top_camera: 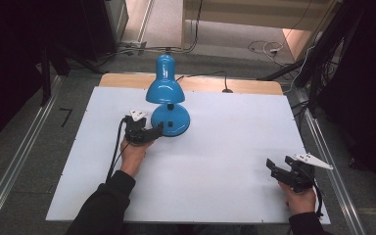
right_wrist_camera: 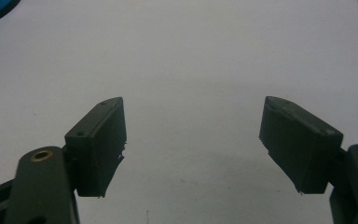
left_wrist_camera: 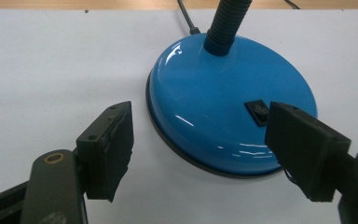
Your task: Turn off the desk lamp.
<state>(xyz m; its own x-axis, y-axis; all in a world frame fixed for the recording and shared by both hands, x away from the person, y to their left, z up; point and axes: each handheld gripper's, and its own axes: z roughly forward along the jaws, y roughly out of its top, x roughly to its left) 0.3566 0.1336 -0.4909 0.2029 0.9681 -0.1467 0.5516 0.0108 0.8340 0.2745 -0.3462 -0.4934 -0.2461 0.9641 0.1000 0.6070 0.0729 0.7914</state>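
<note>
While jaws gape wide, left hand-held gripper (top_camera: pixel 152 131) at blue lamp base (top_camera: pixel 172 120), right hand-held gripper (top_camera: pixel 275 169) open, resting apart.

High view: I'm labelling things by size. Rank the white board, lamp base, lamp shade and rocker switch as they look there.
1. white board
2. lamp base and lamp shade: alike, and the shade sits nearer the camera
3. rocker switch

Blue desk lamp (top_camera: pixel 167 100) upright, far-centre of white tabletop.
</note>
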